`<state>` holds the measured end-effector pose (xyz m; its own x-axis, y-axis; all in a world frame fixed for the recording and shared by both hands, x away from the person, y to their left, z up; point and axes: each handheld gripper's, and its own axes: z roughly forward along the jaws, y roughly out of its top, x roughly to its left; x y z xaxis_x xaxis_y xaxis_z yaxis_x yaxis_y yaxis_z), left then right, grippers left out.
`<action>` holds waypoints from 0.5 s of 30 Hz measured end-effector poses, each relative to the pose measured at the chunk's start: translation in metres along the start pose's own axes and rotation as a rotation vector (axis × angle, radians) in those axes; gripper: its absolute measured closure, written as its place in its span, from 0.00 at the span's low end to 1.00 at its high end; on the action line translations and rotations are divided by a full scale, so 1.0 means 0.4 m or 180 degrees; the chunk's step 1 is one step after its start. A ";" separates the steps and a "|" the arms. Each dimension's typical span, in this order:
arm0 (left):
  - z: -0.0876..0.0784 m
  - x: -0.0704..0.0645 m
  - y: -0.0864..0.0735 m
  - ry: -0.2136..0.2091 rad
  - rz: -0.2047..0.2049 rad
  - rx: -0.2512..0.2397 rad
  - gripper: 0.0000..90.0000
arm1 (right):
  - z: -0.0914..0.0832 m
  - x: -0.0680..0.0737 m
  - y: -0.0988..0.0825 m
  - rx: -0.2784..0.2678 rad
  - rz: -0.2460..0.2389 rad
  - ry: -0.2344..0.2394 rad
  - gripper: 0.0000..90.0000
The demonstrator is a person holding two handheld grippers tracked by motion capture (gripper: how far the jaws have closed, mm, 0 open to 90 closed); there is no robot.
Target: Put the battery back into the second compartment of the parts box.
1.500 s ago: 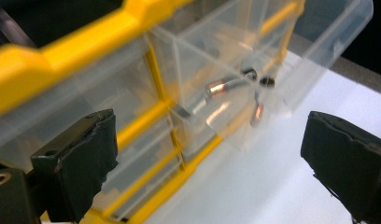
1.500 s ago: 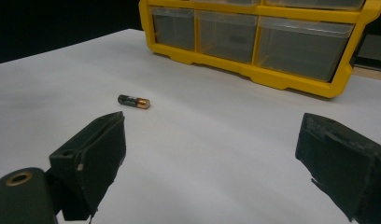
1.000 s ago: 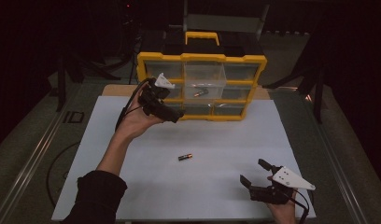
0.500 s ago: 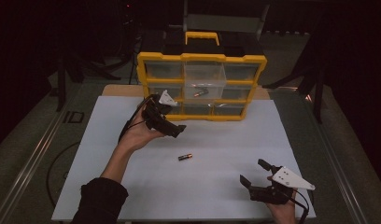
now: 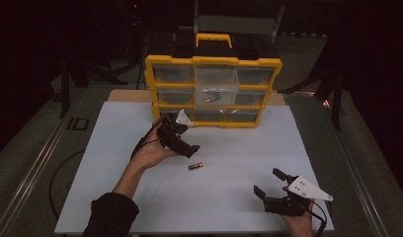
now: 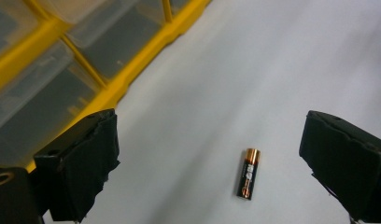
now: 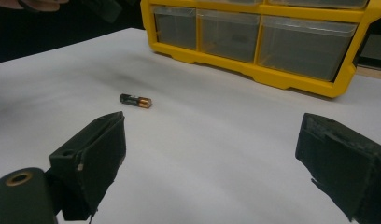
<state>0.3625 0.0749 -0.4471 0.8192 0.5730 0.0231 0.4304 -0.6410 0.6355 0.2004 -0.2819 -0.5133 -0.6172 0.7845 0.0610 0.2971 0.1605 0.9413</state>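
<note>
A black-and-copper battery [image 5: 196,166] lies flat on the white table [image 5: 229,207], seemingly untouched.

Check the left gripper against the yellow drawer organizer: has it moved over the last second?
Yes. The left gripper has pulled back from the yellow drawer organizer toward the person, and now hangs open just above the battery on the white table.

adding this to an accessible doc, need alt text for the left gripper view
A single battery lies on a white table between the two open black jaws of the left gripper, nearer the right-hand jaw and not touched by either. A yellow organizer with clear drawers fills the upper left corner.
</note>
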 end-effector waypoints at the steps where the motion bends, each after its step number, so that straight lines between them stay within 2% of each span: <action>1: 0.006 -0.002 -0.002 -0.0003 0.0013 0.0033 0.07 | 0.000 0.000 0.000 0.0000 0.0003 0.0001 0.09; 5: 0.030 -0.011 -0.011 -0.0017 0.0080 0.0131 0.07 | 0.000 0.000 0.000 0.0000 0.0000 0.0001 0.09; 15: 0.072 -0.020 -0.041 -0.0108 0.0133 0.0309 0.07 | 0.001 0.000 0.000 0.0002 0.0000 0.0001 0.09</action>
<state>0.3598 0.0658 -0.4800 0.8489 0.5282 0.0207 0.4290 -0.7113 0.5568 0.2005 -0.2816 -0.5135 -0.6175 0.7842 0.0611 0.2975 0.1609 0.9411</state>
